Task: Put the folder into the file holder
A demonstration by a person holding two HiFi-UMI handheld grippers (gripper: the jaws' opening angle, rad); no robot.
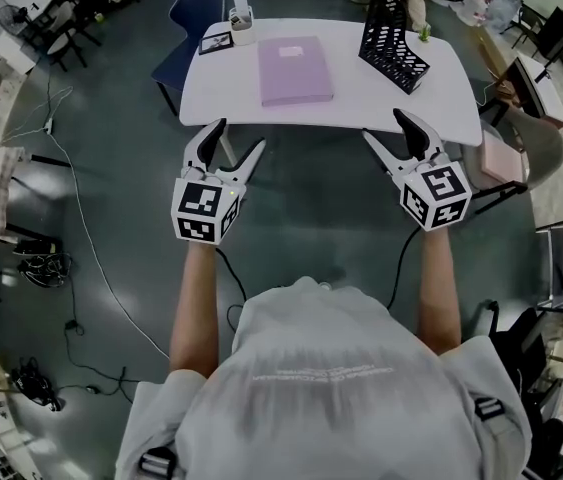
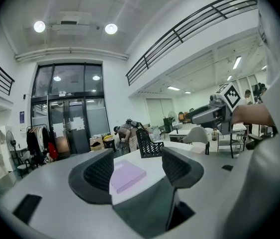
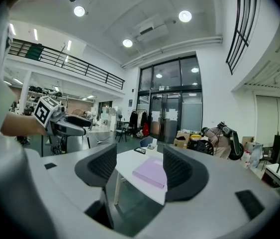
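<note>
In the head view, shows a lilac folder (image 1: 295,70) lying flat on the white table (image 1: 361,108), left of middle, long axis running from the near edge towards the far one, a short edge facing the person. Puts the black mesh file holder (image 1: 393,43) upright at the far right, apart from the folder, with bare tabletop between. Finds a small cup (image 1: 241,16) and a marker card (image 1: 216,41) at the far left corner, near the folder's far end, and a blue chair (image 1: 193,13) beyond them. Has both forearms stretched forward side by side, short of the near edge, left gripper (image 1: 239,135) and right gripper (image 1: 384,125) each aimed at the table, jaws spread wide and gripping nothing. In the left gripper view, frames the folder (image 2: 127,176) between the parted jaws of the left gripper (image 2: 137,158), far off and untouched, long axis slanting away to the right; sets the file holder (image 2: 148,144) behind it and the right gripper (image 2: 192,116) off to the right, about level. In the right gripper view, catches the folder (image 3: 151,172) on the table (image 3: 127,163) between the wide, empty jaws of the right gripper (image 3: 140,161), its right end hidden by one jaw, with the cup (image 3: 153,144) beyond and the left gripper (image 3: 82,123) at the left.
</note>
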